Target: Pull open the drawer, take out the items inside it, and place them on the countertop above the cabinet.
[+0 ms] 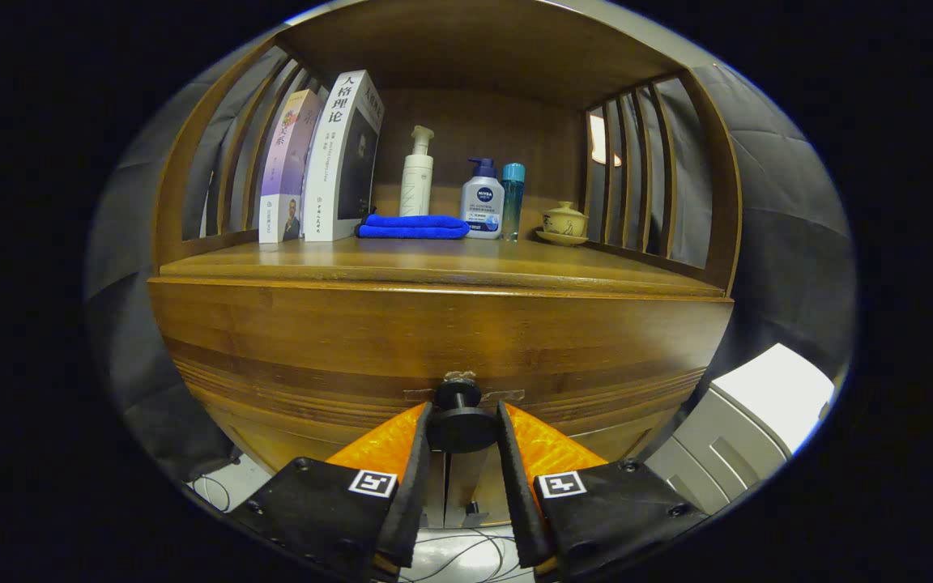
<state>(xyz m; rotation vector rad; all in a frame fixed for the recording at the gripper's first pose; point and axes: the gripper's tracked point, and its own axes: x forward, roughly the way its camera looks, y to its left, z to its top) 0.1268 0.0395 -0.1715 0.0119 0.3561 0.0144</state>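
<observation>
The wooden cabinet (434, 340) has a smooth, grained drawer (337, 356) front, shut, under a polished counter (434, 259) (two upright books (321, 162), a folded blue cloth (412, 227), three bottles (483, 202) and a lidded ceramic cup (564, 220) stand on it). The gripper (463, 429) has its jaws pinching the round dark knob (462, 421) on both sides.

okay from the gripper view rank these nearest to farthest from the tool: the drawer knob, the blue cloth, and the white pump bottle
1. Drawer knob: between the fingers of the tool, which close on either side of it.
2. Blue cloth: up on the countertop, beyond the knob, beside the books.
3. White pump bottle: standing just behind the cloth, toward the back of the shelf.
</observation>
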